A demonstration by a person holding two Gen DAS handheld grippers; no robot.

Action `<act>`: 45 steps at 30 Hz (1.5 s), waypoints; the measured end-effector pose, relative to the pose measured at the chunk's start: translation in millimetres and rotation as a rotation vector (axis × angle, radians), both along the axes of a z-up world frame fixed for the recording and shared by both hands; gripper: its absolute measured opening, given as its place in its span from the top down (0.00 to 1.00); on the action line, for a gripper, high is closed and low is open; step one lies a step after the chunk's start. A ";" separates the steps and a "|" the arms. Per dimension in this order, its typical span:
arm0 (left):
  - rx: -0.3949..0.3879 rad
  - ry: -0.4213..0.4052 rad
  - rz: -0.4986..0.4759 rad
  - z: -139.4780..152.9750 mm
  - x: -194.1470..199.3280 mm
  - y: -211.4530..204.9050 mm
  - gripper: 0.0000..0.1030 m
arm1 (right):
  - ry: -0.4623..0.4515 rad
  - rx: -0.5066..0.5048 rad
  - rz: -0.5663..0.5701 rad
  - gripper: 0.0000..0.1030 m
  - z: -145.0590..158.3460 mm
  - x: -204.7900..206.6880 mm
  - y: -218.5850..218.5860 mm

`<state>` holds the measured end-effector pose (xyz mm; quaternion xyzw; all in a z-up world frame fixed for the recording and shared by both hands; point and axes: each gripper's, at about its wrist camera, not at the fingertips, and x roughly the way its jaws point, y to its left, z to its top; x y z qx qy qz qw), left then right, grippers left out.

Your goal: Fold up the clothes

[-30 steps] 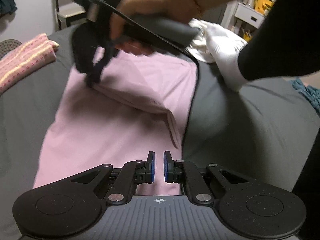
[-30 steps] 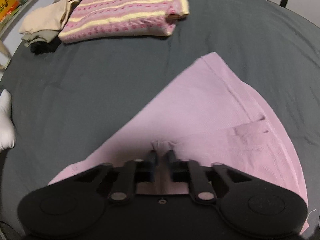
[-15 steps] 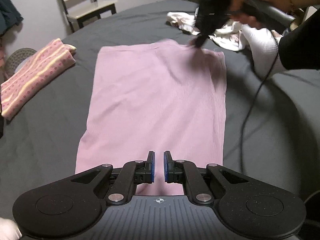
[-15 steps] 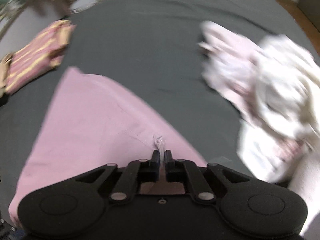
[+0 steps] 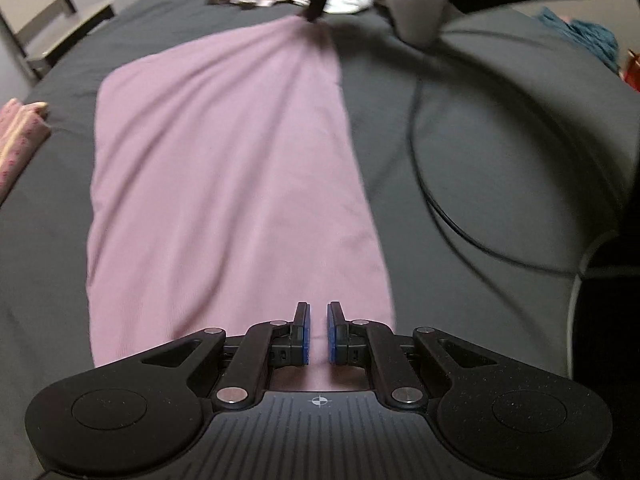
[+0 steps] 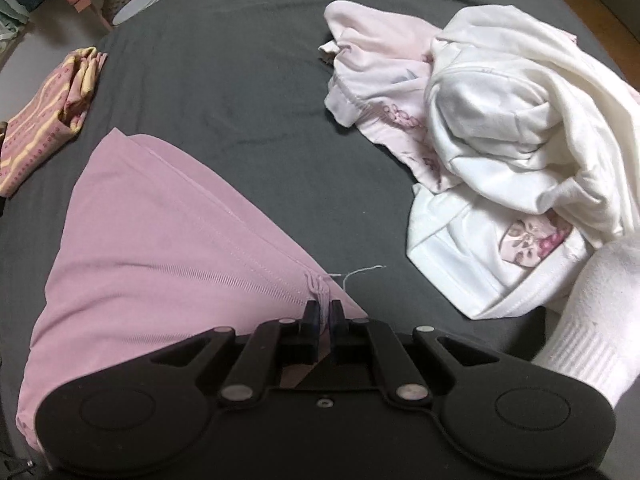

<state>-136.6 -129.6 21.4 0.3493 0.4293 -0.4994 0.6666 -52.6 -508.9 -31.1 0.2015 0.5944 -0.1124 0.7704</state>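
While the right tool [image 6: 325,312] pinches the pink garment's [image 5: 224,168] far corner, the left tool [image 5: 317,334] sits slightly spread, empty, over its near edge.

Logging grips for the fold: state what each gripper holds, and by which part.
The right gripper pinches the pink garment at its hemmed far edge, near a corner. The left gripper holds nothing; its fingers stand apart over the near end.

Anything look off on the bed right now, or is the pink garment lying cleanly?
A loose white thread trails off the pink garment right by the corner pinched in the right gripper, so that seam looks frayed. Long creases fan out from that corner. A black cable also lies looped on the grey cover beside it.
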 end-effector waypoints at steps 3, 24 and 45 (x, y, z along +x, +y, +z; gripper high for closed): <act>0.036 -0.010 -0.036 -5.2 -11.6 10.3 0.94 | 0.029 -0.009 -0.005 0.95 -5.1 -5.6 -4.5; 0.128 -0.348 -0.135 -1.8 -54.9 37.5 0.18 | -0.016 -0.003 0.008 0.68 -2.3 -2.7 -2.8; 0.020 0.054 0.036 -17.4 -6.7 38.7 0.16 | -0.333 -0.222 0.483 0.61 56.9 102.6 120.1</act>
